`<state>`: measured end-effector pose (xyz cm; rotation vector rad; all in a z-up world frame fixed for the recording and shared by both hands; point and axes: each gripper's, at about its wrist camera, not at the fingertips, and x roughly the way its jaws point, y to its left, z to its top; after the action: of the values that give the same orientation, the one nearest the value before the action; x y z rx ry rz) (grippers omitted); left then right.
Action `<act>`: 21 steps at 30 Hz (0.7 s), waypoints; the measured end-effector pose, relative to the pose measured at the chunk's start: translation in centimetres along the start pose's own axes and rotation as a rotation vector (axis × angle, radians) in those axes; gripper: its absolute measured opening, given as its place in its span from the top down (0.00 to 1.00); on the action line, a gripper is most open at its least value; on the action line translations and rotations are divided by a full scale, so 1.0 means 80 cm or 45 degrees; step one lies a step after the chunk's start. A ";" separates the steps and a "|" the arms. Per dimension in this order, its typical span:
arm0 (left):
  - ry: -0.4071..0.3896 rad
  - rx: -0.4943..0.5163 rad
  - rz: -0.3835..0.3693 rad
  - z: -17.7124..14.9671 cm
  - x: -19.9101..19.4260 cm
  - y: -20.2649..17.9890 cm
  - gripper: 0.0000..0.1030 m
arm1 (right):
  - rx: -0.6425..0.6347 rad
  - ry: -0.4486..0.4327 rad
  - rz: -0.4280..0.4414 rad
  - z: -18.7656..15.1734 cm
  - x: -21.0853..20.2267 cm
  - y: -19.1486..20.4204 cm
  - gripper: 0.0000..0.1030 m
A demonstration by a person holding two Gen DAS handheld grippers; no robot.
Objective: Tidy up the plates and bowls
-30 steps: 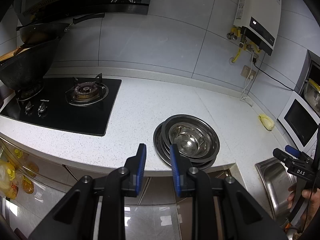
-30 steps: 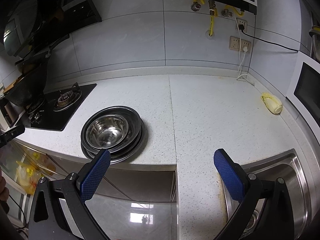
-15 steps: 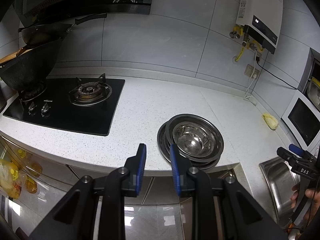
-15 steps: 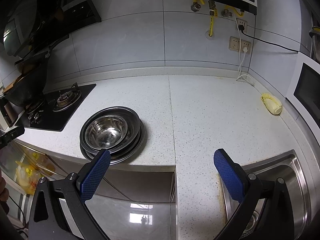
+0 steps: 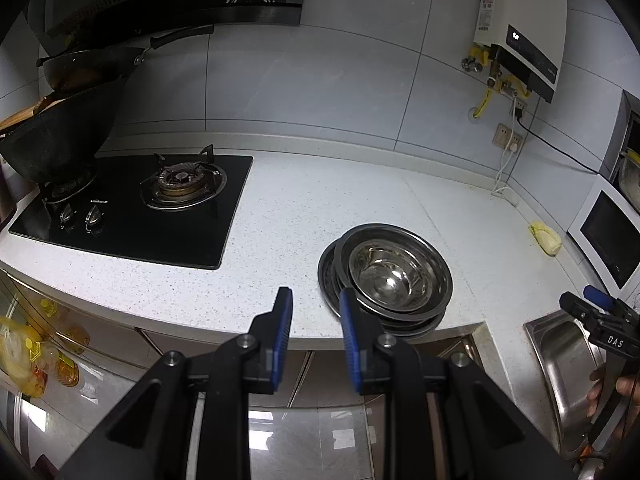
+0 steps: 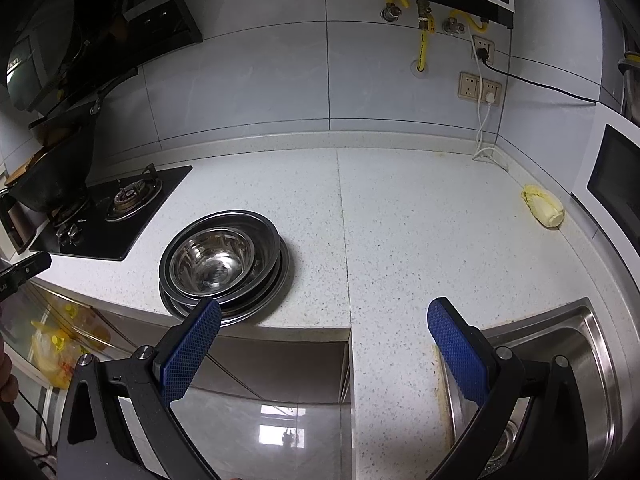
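A stack of stainless steel bowls (image 5: 400, 276) nested on steel plates (image 5: 332, 280) sits near the front edge of the white speckled counter (image 5: 320, 208). My left gripper (image 5: 316, 300) hovers in front of the counter edge, just left of the stack, its blue pads a narrow gap apart with nothing between them. The same bowl stack (image 6: 212, 260) shows in the right wrist view at lower left. My right gripper (image 6: 324, 312) stands wide open and empty over the counter corner, between the stack and the sink (image 6: 592, 344).
A black gas hob (image 5: 132, 208) with a dark wok (image 5: 52, 140) lies at the left. A yellow object (image 6: 544, 210) rests by the white microwave (image 6: 616, 176) at the right. A water heater (image 5: 520, 40) and sockets hang on the tiled wall. Cabinet fronts sit below the counter.
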<state>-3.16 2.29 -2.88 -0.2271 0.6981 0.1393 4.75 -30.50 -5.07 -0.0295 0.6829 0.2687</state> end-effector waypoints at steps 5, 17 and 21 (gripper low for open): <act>-0.011 0.002 -0.002 0.002 -0.001 -0.001 0.78 | 0.005 0.000 0.002 0.000 0.000 -0.001 0.02; -0.008 0.001 0.028 0.010 0.005 -0.001 0.41 | 0.012 0.004 0.003 0.001 0.004 -0.006 0.02; -0.009 0.008 0.040 0.010 0.007 -0.004 0.41 | 0.014 0.008 0.006 0.002 0.007 -0.006 0.02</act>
<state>-2.18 2.20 -2.64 -0.2098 0.6953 0.1676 5.35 -30.82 -5.34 -0.0183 0.6904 0.2692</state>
